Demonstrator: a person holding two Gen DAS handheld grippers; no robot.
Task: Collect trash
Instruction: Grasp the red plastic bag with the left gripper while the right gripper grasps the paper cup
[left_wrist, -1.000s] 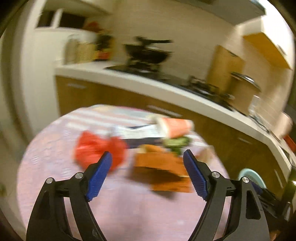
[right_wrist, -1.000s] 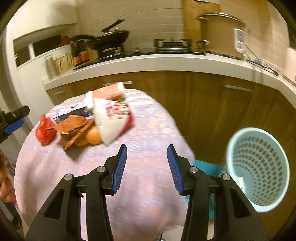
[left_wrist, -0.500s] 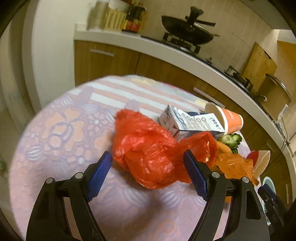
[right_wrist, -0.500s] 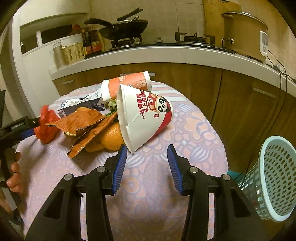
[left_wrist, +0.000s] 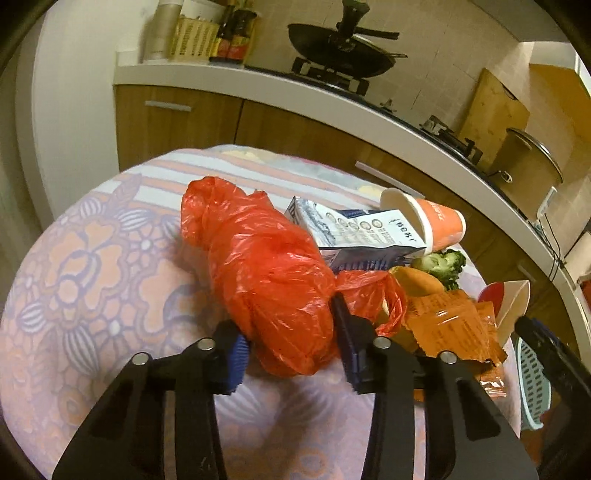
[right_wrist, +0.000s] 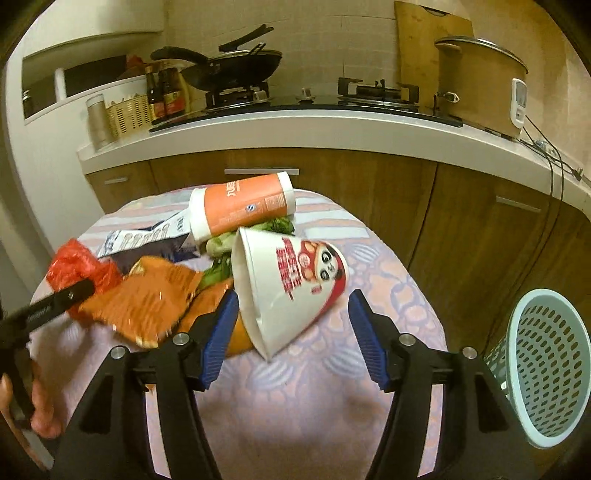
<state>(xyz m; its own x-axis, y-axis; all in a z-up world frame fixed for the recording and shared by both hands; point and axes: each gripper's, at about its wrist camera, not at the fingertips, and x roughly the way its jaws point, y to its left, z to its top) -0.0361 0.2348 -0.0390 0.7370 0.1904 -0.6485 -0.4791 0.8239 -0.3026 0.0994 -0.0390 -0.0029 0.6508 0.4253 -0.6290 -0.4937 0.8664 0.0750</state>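
Note:
A heap of trash lies on the round table (left_wrist: 92, 258). My left gripper (left_wrist: 290, 343) has its jaws closing on the crumpled red plastic bag (left_wrist: 266, 277), and both blue pads touch its sides. Behind the bag lie a milk carton (left_wrist: 362, 236), an orange paper cup (left_wrist: 436, 225), broccoli (left_wrist: 439, 262) and an orange wrapper (left_wrist: 450, 325). My right gripper (right_wrist: 291, 343) has its jaws opening around the tipped white noodle cup (right_wrist: 291, 288), which lies between the pads and apart from them. The wrapper (right_wrist: 147, 299) lies left of that cup.
A light blue perforated basket (right_wrist: 546, 369) stands on the floor right of the table. A kitchen counter (right_wrist: 332, 125) with a wok and a pot runs behind. A person's hand (right_wrist: 40, 406) holds the left gripper at the table's left edge.
My left gripper came down and forward over the red bag and its jaws closed onto it. My right gripper advanced to the white noodle cup and its jaws widened around it.

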